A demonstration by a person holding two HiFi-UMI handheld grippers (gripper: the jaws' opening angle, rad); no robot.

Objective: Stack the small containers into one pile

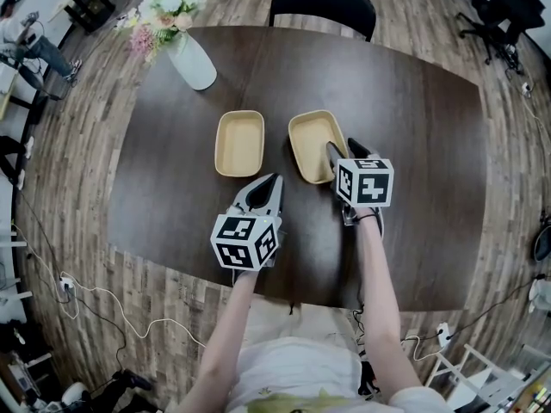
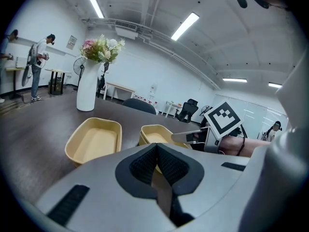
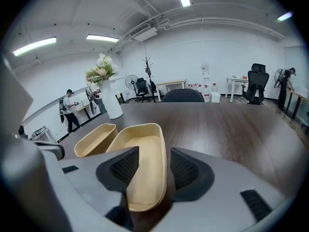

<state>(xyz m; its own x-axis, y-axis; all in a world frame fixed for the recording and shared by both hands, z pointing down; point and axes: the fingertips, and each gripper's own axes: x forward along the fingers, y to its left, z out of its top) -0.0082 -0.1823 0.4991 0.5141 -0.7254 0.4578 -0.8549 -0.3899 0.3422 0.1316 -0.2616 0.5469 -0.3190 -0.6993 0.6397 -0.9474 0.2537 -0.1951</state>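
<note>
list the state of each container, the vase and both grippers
left container: open side up, empty, not stacked
right container: open side up, empty, not stacked
vase: upright, flowers in it
left gripper: shut, nothing between its jaws
right gripper: open, jaws either side of the right container's wall, not pressing

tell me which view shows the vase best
Left gripper view: the vase stands whole, side on, with flowers. Head view sees it from above; right gripper view shows it small, far off.
</note>
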